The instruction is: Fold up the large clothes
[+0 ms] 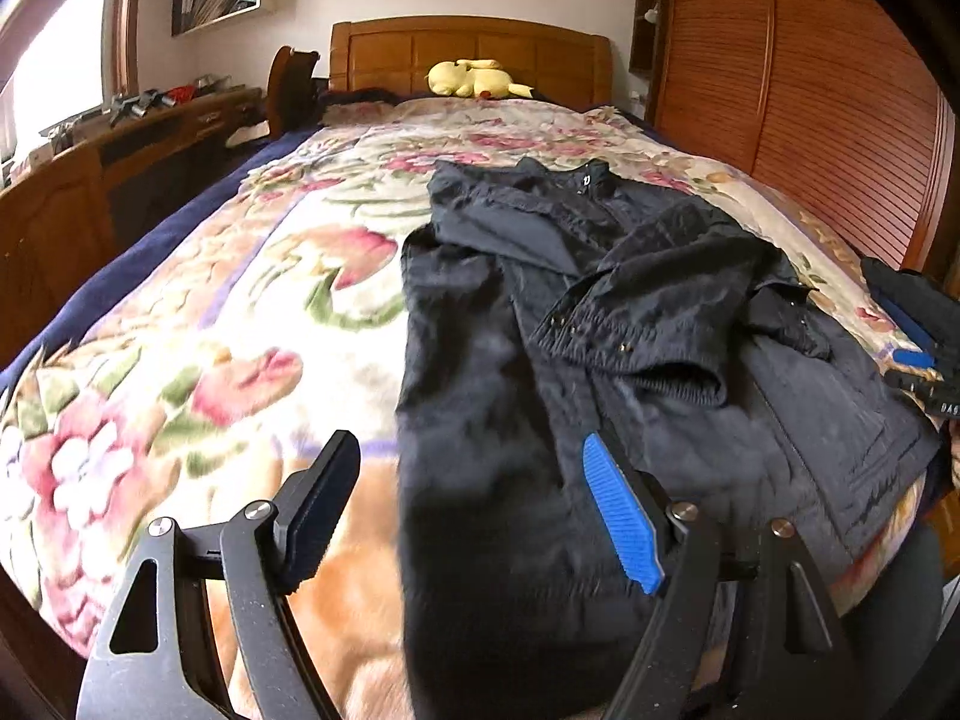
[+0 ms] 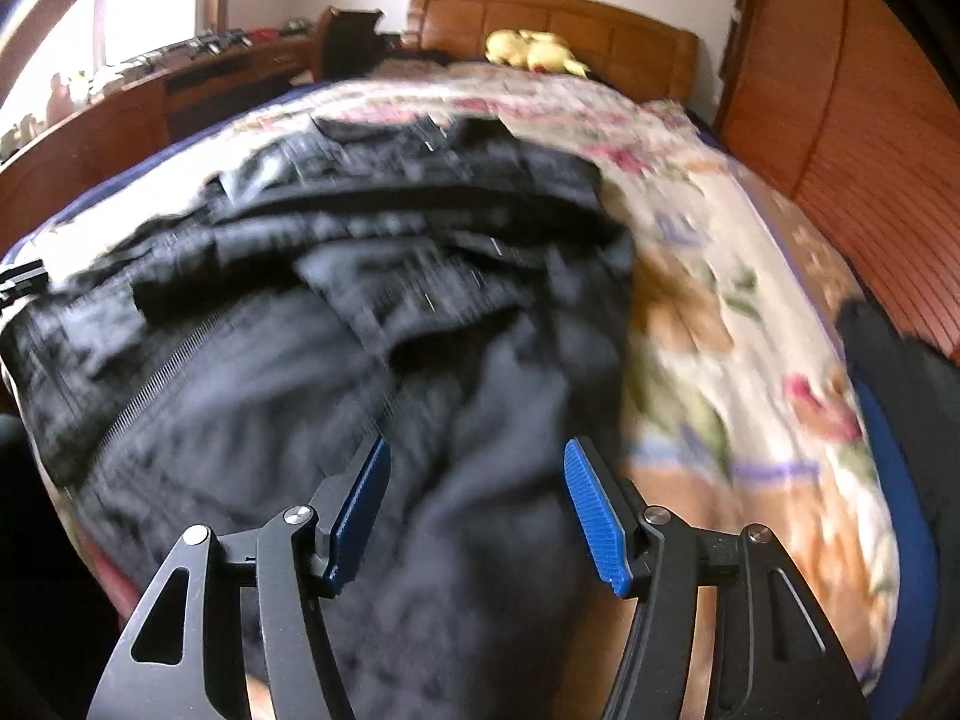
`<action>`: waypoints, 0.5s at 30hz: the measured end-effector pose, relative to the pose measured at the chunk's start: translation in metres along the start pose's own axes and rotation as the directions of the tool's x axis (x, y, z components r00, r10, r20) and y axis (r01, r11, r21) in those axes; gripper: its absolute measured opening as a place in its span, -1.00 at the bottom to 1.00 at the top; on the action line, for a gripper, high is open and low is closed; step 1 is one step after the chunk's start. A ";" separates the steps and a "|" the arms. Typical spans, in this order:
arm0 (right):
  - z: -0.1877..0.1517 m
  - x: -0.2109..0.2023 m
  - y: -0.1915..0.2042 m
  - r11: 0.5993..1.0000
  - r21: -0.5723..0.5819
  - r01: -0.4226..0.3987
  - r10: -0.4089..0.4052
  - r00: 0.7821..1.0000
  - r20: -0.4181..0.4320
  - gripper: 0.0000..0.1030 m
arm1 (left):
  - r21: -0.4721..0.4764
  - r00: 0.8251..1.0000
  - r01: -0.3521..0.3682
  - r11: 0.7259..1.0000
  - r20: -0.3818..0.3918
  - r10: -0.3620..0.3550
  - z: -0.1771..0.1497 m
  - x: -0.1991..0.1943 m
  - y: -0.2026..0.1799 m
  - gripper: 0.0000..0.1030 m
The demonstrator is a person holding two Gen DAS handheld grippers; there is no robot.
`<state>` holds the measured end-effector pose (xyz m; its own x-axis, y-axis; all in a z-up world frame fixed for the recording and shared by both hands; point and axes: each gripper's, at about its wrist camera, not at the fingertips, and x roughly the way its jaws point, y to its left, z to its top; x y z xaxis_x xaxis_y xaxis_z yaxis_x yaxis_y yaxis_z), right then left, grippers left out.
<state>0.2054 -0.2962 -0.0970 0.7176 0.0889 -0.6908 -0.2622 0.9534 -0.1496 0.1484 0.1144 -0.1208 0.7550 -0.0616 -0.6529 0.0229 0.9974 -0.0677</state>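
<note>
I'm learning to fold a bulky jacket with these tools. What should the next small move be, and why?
Probably lower the left hand-held gripper onto the near hem of the black jacket and pinch it. Both sleeves already lie folded across the body, both grippers are open and hold nothing, and the hem sits just below the left one's fingers.

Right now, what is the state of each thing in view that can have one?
black jacket: lying on the bed, sleeves folded in, crumpled, not held.
left gripper: open, nothing held.
right gripper: open above the jacket, nothing gripped.
floral blanket: spread over the bed.
yellow plush toy: lying by the headboard.
</note>
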 end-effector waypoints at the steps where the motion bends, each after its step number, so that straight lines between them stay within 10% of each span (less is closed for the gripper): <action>1: -0.005 0.000 -0.003 1.000 0.007 0.008 -0.008 1.000 -0.012 0.21 | 0.001 1.000 0.001 1.000 0.000 -0.001 -0.003 -0.002 0.001 0.51; 15: -0.042 -0.021 -0.023 0.992 0.130 -0.004 0.007 1.000 -0.025 0.21 | -0.019 0.998 0.032 0.999 -0.058 -0.033 -0.035 -0.016 0.011 0.10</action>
<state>0.1689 -0.3325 -0.1085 0.6996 0.0883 -0.7090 -0.1788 0.9824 -0.0541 0.1135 0.1247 -0.1378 0.7142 -0.0969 -0.6932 0.0347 0.9941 -0.1032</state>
